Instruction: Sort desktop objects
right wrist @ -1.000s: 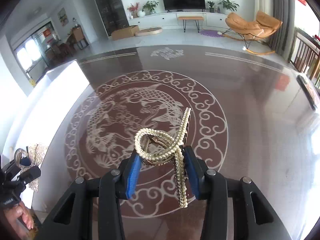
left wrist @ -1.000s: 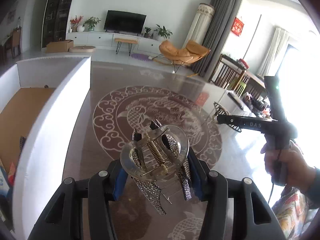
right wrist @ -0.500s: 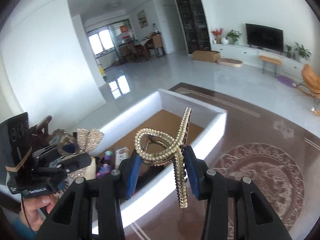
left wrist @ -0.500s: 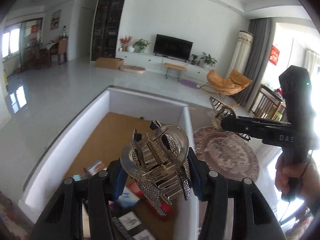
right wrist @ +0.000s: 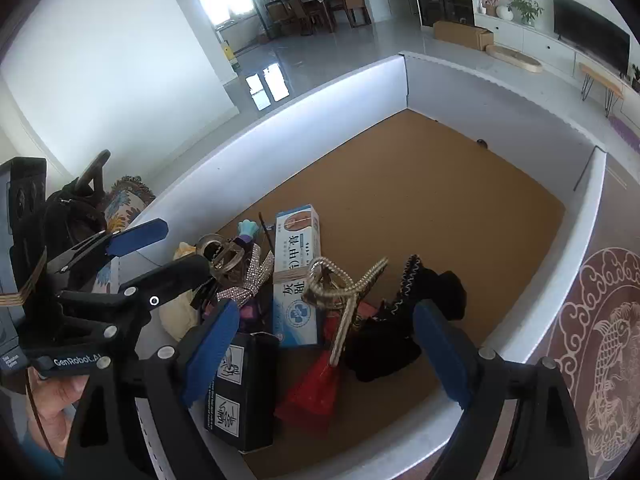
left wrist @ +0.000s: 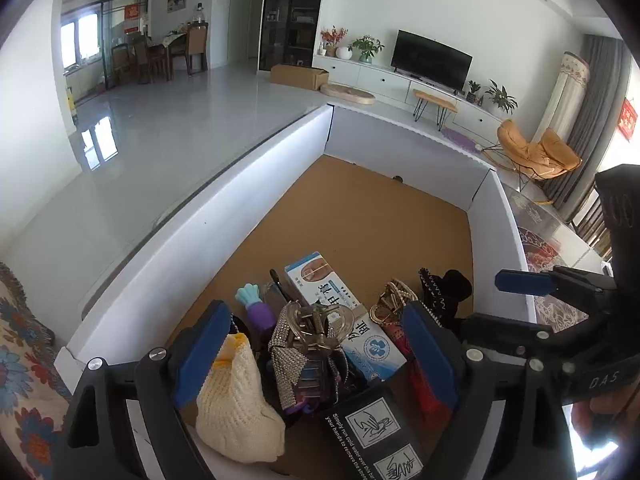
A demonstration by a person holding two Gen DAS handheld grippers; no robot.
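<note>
Both claws swung from the patterned table (right wrist: 600,340) over the white box (left wrist: 248,184); left claw (left wrist: 316,344) and right claw (right wrist: 324,344) opening, clips released.

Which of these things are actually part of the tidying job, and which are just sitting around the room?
Part of the job:
- white box
- pearl hair clip
- rhinestone hair clip
- blue-and-white carton
- cream knitted piece
- black cloth

Just lying about:
- television
- orange chair
- cardboard carton

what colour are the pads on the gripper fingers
Blue, on black fingers; clearest in the right wrist view, on the right gripper pads.
</note>
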